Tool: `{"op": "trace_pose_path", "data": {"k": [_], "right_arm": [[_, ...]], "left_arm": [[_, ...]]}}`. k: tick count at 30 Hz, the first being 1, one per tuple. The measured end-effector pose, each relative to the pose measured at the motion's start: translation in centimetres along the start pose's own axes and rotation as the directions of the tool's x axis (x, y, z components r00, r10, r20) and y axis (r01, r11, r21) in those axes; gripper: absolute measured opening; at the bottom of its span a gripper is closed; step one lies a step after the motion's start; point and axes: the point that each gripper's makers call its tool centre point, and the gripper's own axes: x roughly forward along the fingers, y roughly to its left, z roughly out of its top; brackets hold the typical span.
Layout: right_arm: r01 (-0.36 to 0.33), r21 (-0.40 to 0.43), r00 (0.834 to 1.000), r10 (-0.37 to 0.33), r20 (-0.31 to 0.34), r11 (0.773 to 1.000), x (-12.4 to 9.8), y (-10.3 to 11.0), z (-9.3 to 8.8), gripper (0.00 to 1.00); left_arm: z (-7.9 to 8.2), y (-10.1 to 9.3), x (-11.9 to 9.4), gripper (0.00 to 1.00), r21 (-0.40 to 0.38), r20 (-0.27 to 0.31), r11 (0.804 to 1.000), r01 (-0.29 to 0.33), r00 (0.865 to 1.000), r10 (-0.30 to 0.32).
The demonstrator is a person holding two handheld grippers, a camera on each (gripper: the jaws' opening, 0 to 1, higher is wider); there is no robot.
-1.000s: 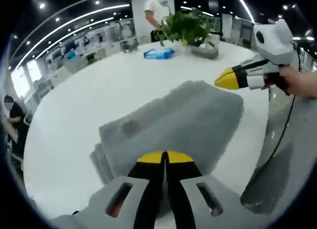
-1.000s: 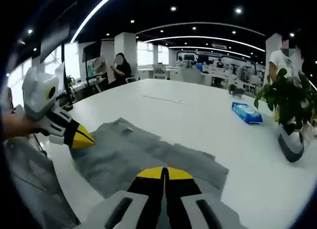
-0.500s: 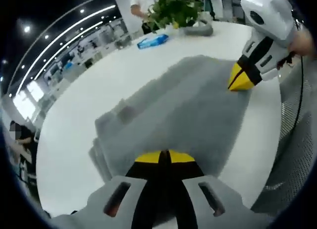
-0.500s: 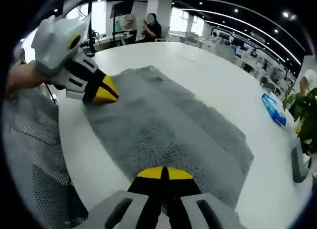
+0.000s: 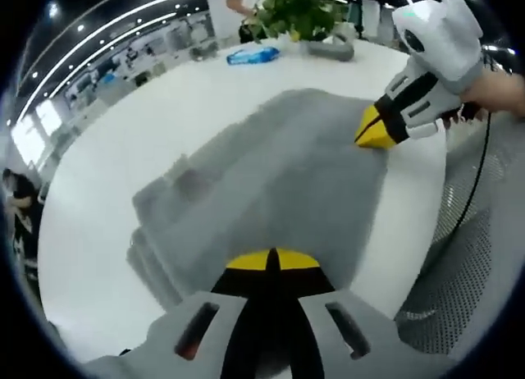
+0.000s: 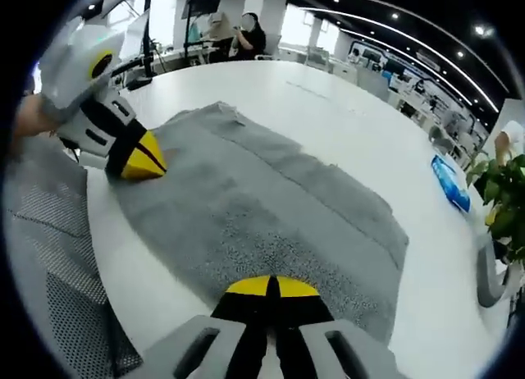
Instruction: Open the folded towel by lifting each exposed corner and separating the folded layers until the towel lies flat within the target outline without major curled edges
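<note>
Fingers of both tools meet at the near edge of a grey towel (image 6: 262, 207), still folded in layers on a white round worktop (image 5: 148, 125). In the left gripper view we see the left gripper (image 5: 271, 262) with its yellow tips pressed together at the cloth's near hem; whether they pinch fabric we cannot tell. The right gripper (image 5: 371, 130), likewise drawn together, rests its tip on the towel's near corner at the other end. In the right gripper view its own tips sit at the hem, and the left tool noses the corner beside a mesh chair back (image 6: 57, 223).

We judge the towel soft, light and limp, with a nap that should grip rather than slip. It will sag and drag its lower layers, so the hold belongs at the exposed corners of the top layer. The stacked edges show at the far left in the left gripper view.

Beyond the towel lie a blue packet (image 6: 449, 182) and a potted plant (image 5: 308, 18), both well apart. People stand and sit further off. No target outline is visible to us.
</note>
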Motion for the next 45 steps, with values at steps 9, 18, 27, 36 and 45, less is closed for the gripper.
{"op": "trace_pose_path", "data": {"k": [9, 18, 27, 36, 45], "right_arm": [[-0.001, -0.052, 0.998, -0.003, -0.068, 0.999, 1.3, -1.2, 1.2, 0.00], [-0.004, -0.102, 0.993, -0.008, -0.115, 0.995, 2.9, -2.6, 2.9, 0.00], [-0.024, -0.114, 0.991, 0.009, -0.137, 0.993, 4.2, -3.5, 4.3, 0.00], [-0.060, -0.125, 0.985, 0.039, -0.166, 0.990, 5.1, -3.7, 5.4, 0.00], [-0.083, -0.146, 0.982, 0.055, -0.183, 0.986, 5.9, -3.9, 6.2, 0.00]], "left_arm": [[-0.2, -2.0, -0.2, 0.00, 0.063, -0.020, 0.998, 0.028, 0.999, -0.027], [0.3, -3.7, -0.1, 0.00, 0.080, -0.012, 0.995, 0.066, 0.998, -0.065], [1.1, -6.1, 0.4, 0.00, 0.170, -0.013, 0.979, 0.114, 0.993, -0.113], [2.3, -8.8, 1.1, 0.00, 0.221, -0.009, 0.961, 0.168, 0.985, -0.170], [3.5, -10.2, 1.9, 0.00, 0.254, -0.014, 0.947, 0.198, 0.979, -0.202]]}}
